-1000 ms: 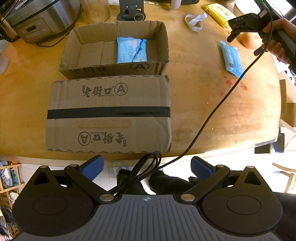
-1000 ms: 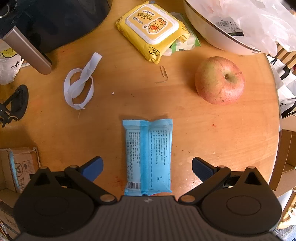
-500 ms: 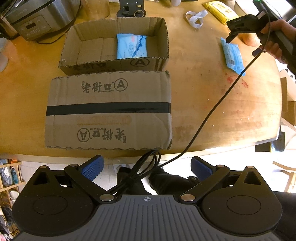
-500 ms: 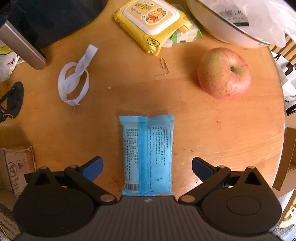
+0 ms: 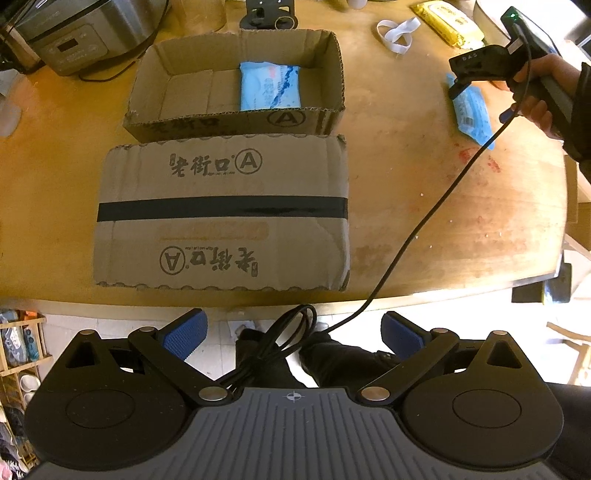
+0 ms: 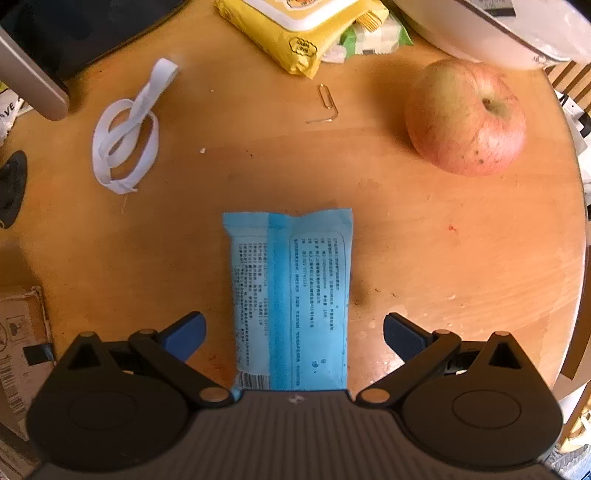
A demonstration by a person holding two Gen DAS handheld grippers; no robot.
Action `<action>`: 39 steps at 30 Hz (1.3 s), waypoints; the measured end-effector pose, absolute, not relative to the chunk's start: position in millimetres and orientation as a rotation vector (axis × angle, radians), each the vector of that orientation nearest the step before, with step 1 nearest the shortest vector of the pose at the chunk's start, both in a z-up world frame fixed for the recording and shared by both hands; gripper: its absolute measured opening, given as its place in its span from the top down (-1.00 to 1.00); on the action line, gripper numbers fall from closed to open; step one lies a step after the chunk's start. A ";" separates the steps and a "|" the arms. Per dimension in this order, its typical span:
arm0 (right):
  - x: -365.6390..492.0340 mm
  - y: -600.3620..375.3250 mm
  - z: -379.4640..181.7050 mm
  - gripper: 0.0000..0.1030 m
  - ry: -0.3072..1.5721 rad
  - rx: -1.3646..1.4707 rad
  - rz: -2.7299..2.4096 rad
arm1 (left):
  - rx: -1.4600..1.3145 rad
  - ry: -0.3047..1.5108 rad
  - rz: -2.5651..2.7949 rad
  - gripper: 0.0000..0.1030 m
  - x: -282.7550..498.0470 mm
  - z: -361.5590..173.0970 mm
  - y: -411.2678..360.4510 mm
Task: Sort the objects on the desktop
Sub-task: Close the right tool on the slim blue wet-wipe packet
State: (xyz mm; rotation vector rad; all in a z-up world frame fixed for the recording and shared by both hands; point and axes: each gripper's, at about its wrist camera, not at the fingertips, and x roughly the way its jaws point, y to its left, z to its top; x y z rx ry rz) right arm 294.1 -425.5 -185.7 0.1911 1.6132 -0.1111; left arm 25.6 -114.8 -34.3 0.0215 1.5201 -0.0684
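Observation:
A blue tissue pack (image 6: 291, 299) lies flat on the wooden table, lengthwise between my right gripper's open fingers; the right gripper (image 6: 294, 332) straddles its near half without touching it. The same pack shows in the left wrist view (image 5: 471, 112) under the right gripper (image 5: 458, 86). An open cardboard box (image 5: 236, 122) holds another blue tissue pack (image 5: 269, 86). My left gripper (image 5: 293, 332) is open and empty, held off the table's near edge.
A flat cardboard lid (image 5: 221, 212) lies in front of the box. An apple (image 6: 465, 118), a yellow wipes pack (image 6: 299, 29), a white strap (image 6: 127, 129), a paper clip (image 6: 327, 105) and a white bowl (image 6: 480, 33) lie beyond the pack. A rice cooker (image 5: 85, 33) stands far left.
My right gripper has come down and forward over the blue pack, which now lies between its fingers. My left gripper has drifted slightly back.

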 end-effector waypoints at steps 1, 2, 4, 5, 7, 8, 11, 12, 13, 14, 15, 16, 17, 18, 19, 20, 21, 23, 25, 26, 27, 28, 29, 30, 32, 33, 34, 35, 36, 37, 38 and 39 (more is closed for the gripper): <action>293.6 -425.6 -187.3 -1.00 1.612 0.193 -0.115 | 0.021 1.521 -0.068 -1.00 25.3 -34.4 -114.6; 293.1 -425.8 -189.0 -1.00 1.611 0.194 -0.119 | 0.021 1.522 -0.068 -1.00 24.9 -34.6 -114.4; 292.4 -426.7 -192.0 -1.00 1.606 0.200 -0.131 | 0.019 1.525 -0.068 -1.00 24.1 -34.9 -113.8; 292.1 -427.0 -193.7 -1.00 1.604 0.203 -0.135 | 0.018 1.526 -0.068 -1.00 23.8 -35.0 -113.6; 291.3 -427.1 -197.9 -1.00 1.600 0.206 -0.139 | 0.017 1.527 -0.069 -1.00 23.3 -35.2 -113.5; 290.7 -426.9 -199.6 -1.00 1.600 0.204 -0.143 | 0.017 1.527 -0.070 -1.00 23.1 -35.1 -113.4; 287.9 -424.0 -204.0 -1.00 1.586 0.183 -0.148 | 0.016 1.526 -0.071 -1.00 22.5 -34.8 -112.3; 287.3 -423.1 -204.3 -1.00 1.582 0.177 -0.152 | 0.015 1.526 -0.070 -1.00 22.3 -34.7 -111.9; 287.0 -423.6 -205.0 -1.00 1.584 0.182 -0.155 | 0.013 1.526 -0.069 -1.00 22.1 -34.9 -111.2; 286.6 -424.6 -205.8 -1.00 1.585 0.189 -0.156 | 0.011 1.527 -0.067 -1.00 22.1 -35.2 -110.5; 286.2 -424.4 -206.3 -1.00 1.583 0.184 -0.152 | 0.010 1.527 -0.066 -1.00 22.0 -35.3 -109.9; 285.4 -424.3 -206.7 -1.00 1.580 0.184 -0.153 | 0.010 1.526 -0.065 -1.00 21.9 -35.0 -109.5; 284.9 -424.4 -207.1 -1.00 1.578 0.186 -0.155 | 0.010 1.525 -0.066 -1.00 21.8 -34.7 -109.2; 284.4 -424.4 -207.5 -1.00 1.577 0.187 -0.157 | 0.011 1.524 -0.067 -1.00 21.6 -34.6 -109.0; 284.0 -424.5 -208.1 -1.00 1.576 0.188 -0.158 | 0.011 1.523 -0.068 -1.00 21.4 -34.6 -108.9; 283.7 -424.5 -208.6 -1.00 1.576 0.189 -0.159 | 0.012 1.523 -0.069 -1.00 21.2 -34.7 -108.7; 283.6 -424.6 -209.1 -1.00 1.576 0.189 -0.159 | 0.012 1.523 -0.070 -1.00 21.1 -34.7 -108.4; 283.4 -424.8 -210.3 -1.00 1.578 0.191 -0.161 | 0.011 1.523 -0.070 -1.00 20.9 -34.7 -107.9; 283.6 -425.1 -211.4 -1.00 1.580 0.193 -0.162 | 0.010 1.523 -0.070 -1.00 20.6 -34.5 -107.4; 283.3 -425.3 -211.5 -0.99 1.580 0.196 -0.162 | 0.010 1.520 -0.070 -1.00 20.4 -34.1 -107.1; 282.6 -425.5 -210.3 -0.91 1.576 0.202 -0.167 | 0.009 1.518 -0.069 -1.00 20.1 -33.4 -106.6; 282.0 -425.6 -209.0 -0.82 1.572 0.208 -0.171 | 0.007 1.516 -0.067 -1.00 19.7 -33.0 -105.9; 282.8 -424.3 -205.7 -0.56 1.570 0.204 -0.170 | 0.004 1.515 -0.064 -1.00 19.4 -32.8 -105.1; 283.6 -423.0 -202.5 -0.26 1.568 0.200 -0.169 | 0.002 1.514 -0.062 -1.00 19.1 -32.6 -104.2; 284.9 -421.6 -198.8 -0.20 1.569 0.197 -0.167 | -0.003 1.512 -0.058 -1.00 18.3 -32.3 -102.7; 285.1 -422.3 -199.4 -0.20 1.570 0.204 -0.169 | -0.004 1.510 -0.058 -1.00 17.8 -31.9 -102.4; 284.9 -422.9 -199.8 -0.19 1.569 0.208 -0.170 | -0.004 1.507 -0.061 -1.00 17.2 -31.3 -102.3; 284.6 -422.9 -199.7 -0.19 1.568 0.208 -0.170 | -0.004 1.505 -0.062 -1.00 16.7 -30.9 -102.3; 284.2 -422.8 -199.6 -0.19 1.566 0.207 -0.171 | -0.005 1.504 -0.063 -1.00 16.2 -30.8 -102.0; 283.9 -422.9 -199.8 -0.19 1.565 0.207 -0.171 | -0.006 1.505 -0.063 -1.00 15.6 -30.9 -101.5; 283.7 -423.1 -200.0 -0.19 1.564 0.210 -0.172 | -0.007 1.505 -0.062 -1.00 15.0 -30.8 -100.9; 283.4 -423.3 -200.1 -0.18 1.563 0.212 -0.173 | -0.008 1.504 -0.062 -1.00 14.4 -30.6 -100.4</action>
